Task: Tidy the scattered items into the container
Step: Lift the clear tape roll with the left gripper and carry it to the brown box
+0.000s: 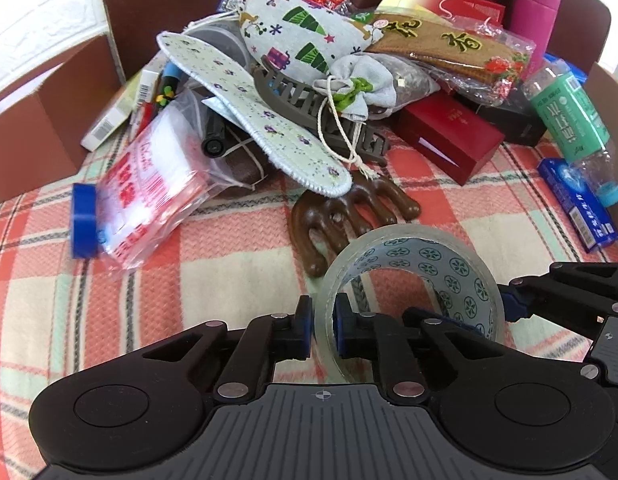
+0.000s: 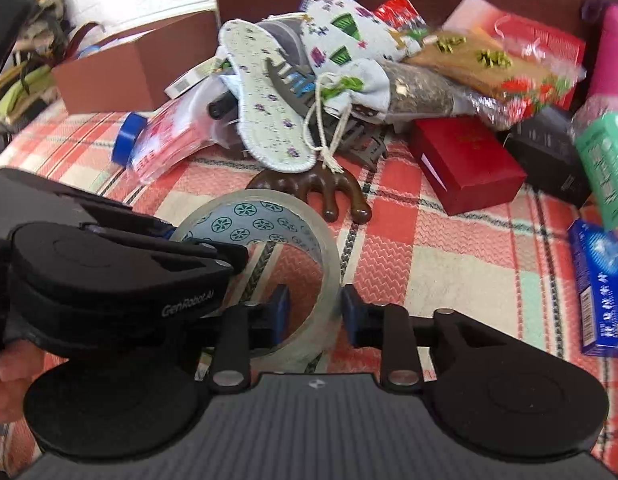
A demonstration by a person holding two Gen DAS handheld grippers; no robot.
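A clear tape roll point(image 1: 413, 276) with a patterned core stands on edge on the plaid cloth. My left gripper point(image 1: 324, 318) is shut on its left wall. My right gripper point(image 2: 315, 312) straddles the roll's right wall point(image 2: 329, 280) with a gap at each pad, so it is open; it shows at the right in the left wrist view point(image 1: 509, 308). Beyond lies a pile: a floral insole point(image 1: 253, 116), a printed drawstring pouch point(image 1: 309, 36), a brown wooden massager point(image 1: 349, 216), a grey hair claw point(image 1: 309, 104). The brown cardboard box point(image 1: 37, 128) walls stand around.
A crushed bottle with a blue cap point(image 1: 149, 184) lies at the left. A red box point(image 1: 449, 136), a green-label bottle point(image 1: 573, 120), a blue toothpaste box point(image 1: 577, 204) and a pink flask point(image 1: 537, 12) are at the right. Bare plaid cloth point(image 1: 189, 264) lies in front.
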